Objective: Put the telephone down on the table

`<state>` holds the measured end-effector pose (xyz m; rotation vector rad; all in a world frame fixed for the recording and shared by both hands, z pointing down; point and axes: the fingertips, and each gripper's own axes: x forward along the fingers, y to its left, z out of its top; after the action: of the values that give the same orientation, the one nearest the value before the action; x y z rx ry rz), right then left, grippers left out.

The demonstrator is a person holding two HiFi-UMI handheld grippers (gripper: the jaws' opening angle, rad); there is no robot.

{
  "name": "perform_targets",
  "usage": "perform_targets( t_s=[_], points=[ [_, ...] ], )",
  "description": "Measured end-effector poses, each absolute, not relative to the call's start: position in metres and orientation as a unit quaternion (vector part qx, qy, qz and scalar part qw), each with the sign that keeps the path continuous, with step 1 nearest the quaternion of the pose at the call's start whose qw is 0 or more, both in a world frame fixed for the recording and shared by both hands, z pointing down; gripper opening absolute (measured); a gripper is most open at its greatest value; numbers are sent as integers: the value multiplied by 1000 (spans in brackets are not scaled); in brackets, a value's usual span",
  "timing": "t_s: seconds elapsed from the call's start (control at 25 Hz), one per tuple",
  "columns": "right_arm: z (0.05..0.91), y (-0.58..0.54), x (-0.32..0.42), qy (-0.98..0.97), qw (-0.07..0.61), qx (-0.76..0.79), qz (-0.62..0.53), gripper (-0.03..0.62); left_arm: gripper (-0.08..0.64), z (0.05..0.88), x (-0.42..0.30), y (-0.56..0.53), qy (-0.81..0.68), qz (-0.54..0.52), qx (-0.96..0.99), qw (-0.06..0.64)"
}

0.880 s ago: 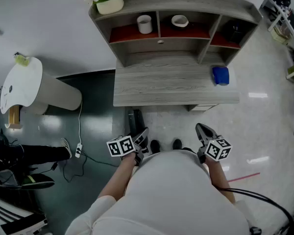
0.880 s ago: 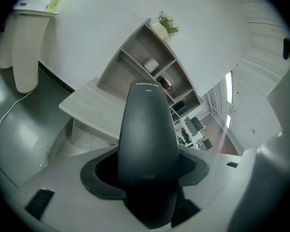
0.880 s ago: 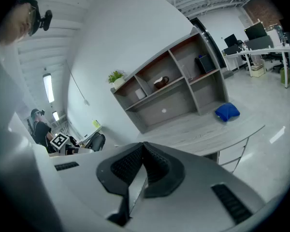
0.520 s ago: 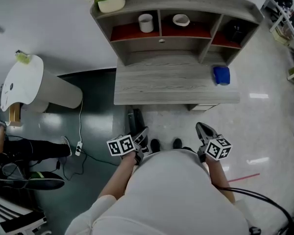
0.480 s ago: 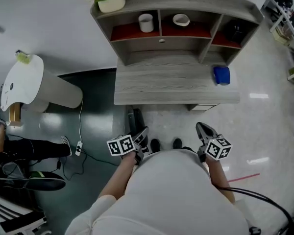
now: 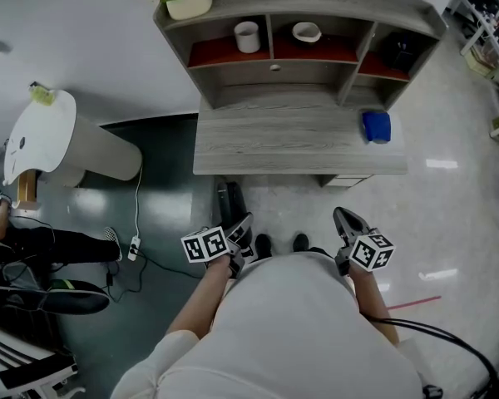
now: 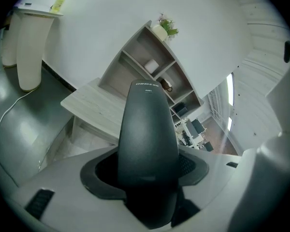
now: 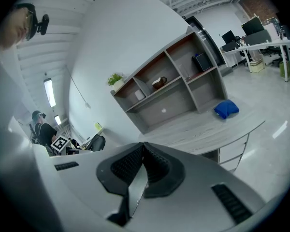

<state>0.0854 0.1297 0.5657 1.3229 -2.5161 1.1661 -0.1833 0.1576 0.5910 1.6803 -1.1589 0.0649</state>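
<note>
Telephone clamped in left gripper, right gripper jaws together and empty, both unmoved short of table, set-down seemingly yet to start.

tiny white print on the telephone, not legible

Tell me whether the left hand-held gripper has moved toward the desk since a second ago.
No. Judged against the front edge of the desk, the left hand-held gripper, holding the telephone, is where it was, no nearer the edge.
</note>
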Motion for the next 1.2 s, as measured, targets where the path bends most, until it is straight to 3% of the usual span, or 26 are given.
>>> perform_targets(
  t_s=[1.2],
  points=[
    [599,103,177,-806,46,439,394,17,289,605,-104,123,-478,27,693,539]
  ],
)
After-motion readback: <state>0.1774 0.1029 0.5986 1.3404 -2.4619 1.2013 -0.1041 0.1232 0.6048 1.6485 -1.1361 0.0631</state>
